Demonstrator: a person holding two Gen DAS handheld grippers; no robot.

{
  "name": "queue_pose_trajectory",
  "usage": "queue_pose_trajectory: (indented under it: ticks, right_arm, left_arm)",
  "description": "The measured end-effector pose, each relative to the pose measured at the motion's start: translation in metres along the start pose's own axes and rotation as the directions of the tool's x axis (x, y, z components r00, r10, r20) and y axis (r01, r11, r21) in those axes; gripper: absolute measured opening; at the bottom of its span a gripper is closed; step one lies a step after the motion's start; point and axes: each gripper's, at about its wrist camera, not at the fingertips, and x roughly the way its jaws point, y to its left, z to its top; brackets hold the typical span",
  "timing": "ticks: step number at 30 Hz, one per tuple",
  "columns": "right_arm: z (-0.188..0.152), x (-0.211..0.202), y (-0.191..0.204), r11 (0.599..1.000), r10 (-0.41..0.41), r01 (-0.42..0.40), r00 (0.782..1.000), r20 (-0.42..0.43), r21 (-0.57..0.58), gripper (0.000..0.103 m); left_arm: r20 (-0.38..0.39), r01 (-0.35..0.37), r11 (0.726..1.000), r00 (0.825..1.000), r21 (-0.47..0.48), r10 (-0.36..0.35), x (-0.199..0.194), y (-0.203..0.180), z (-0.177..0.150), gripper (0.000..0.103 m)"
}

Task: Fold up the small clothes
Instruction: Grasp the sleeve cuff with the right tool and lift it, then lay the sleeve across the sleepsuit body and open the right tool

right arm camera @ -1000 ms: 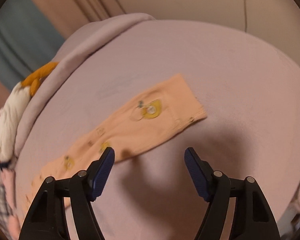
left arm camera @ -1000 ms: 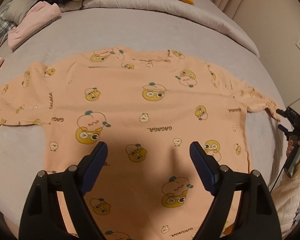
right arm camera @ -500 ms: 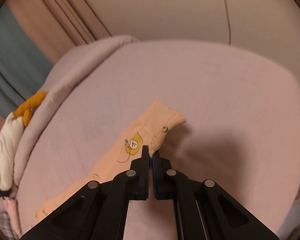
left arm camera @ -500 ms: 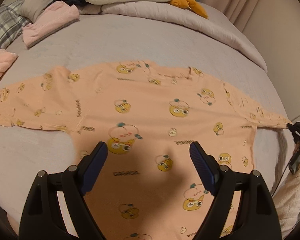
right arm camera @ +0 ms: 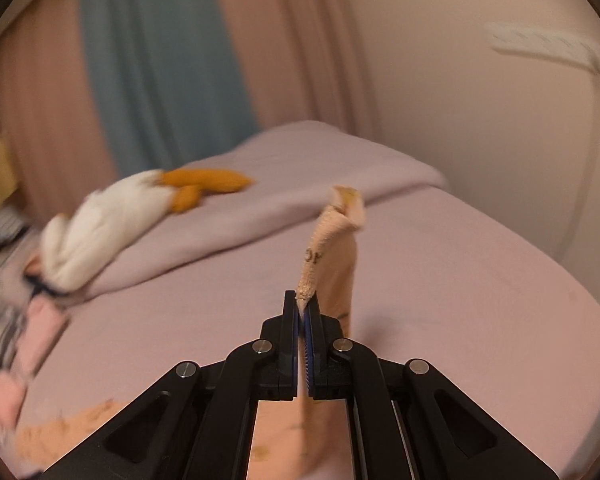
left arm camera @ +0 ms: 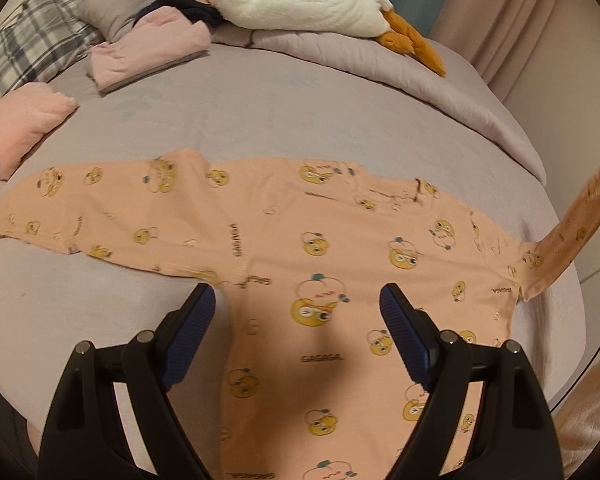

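A peach long-sleeved shirt [left arm camera: 340,264] with yellow cartoon prints lies spread flat on the grey bed. My left gripper [left arm camera: 298,300] is open and empty, hovering over the shirt's body near the left armpit. My right gripper [right arm camera: 302,304] is shut on the cuff of the right sleeve [right arm camera: 332,248] and holds it lifted off the bed. The raised sleeve [left arm camera: 576,224] also shows at the right edge of the left wrist view, rising from the shoulder. The left sleeve [left arm camera: 80,212] lies flat, stretched out to the left.
Folded pink clothes [left arm camera: 148,48] and a pink bundle [left arm camera: 16,124] lie at the back left. A white stuffed duck [left arm camera: 308,4] rests on the rolled duvet [left arm camera: 440,88] at the back. A plaid pillow [left arm camera: 28,48] is at far left. Curtains [right arm camera: 160,80] and the wall lie beyond.
My right gripper closed on the right sleeve cuff and lifted it up off the bed. My left gripper shifted left over the shirt, staying open.
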Motion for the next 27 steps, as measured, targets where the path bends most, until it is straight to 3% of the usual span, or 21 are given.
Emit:
queue_pose_trajectory:
  ticks: [8,14,21,27]
  right_arm:
    - [-0.019,0.026,0.116,0.951,0.228,-0.245,0.968,-0.109,-0.188,0.004]
    - [-0.063,0.037,0.174,0.889,0.32,-0.381,0.914,-0.25,-0.255,0.004]
    - [-0.113,0.049,0.226,0.83,0.33,-0.462,0.858,-0.393,-0.312,0.004]
    - [-0.146,0.058,0.233,0.808,0.318,-0.506,0.806,-0.498,-0.303,0.004]
  left_arm:
    - [0.016,-0.022,1.0,1.0,-0.023,0.022,-0.01,0.02,-0.003,0.084]
    - [0.026,-0.035,0.998,0.999,-0.043,0.036,-0.014,0.032,-0.004,0.084]
    - [0.023,-0.038,0.997,0.999,-0.064,0.04,-0.014,0.042,-0.007,0.084]
    - [0.021,-0.041,0.996,0.999,-0.075,0.043,-0.014,0.049,-0.008,0.084]
